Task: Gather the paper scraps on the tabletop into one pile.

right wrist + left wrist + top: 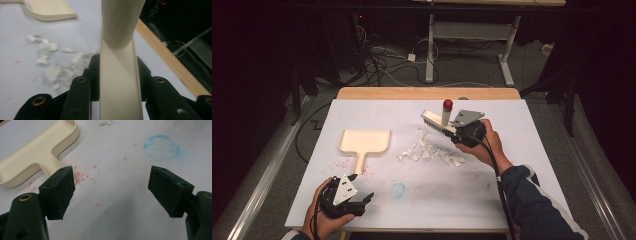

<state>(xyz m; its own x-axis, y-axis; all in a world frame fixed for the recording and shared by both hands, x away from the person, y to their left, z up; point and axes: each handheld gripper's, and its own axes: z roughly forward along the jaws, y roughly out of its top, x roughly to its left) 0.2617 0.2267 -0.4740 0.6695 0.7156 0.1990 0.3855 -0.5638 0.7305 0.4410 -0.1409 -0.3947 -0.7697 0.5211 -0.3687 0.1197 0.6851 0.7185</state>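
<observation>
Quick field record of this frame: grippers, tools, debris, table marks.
left gripper: open, holding nothing, near the table's front edge, close to the dustpan handle
right gripper: shut on brush
brush: cream, red-tipped handle, bristle end raised above the scraps
dustpan: cream, flat on the table, handle toward the person
paper scraps: white, loose pile between dustpan and brush
table marks: blue ring, red specks

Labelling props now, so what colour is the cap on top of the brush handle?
Red cap, clearest in the high view.
</observation>
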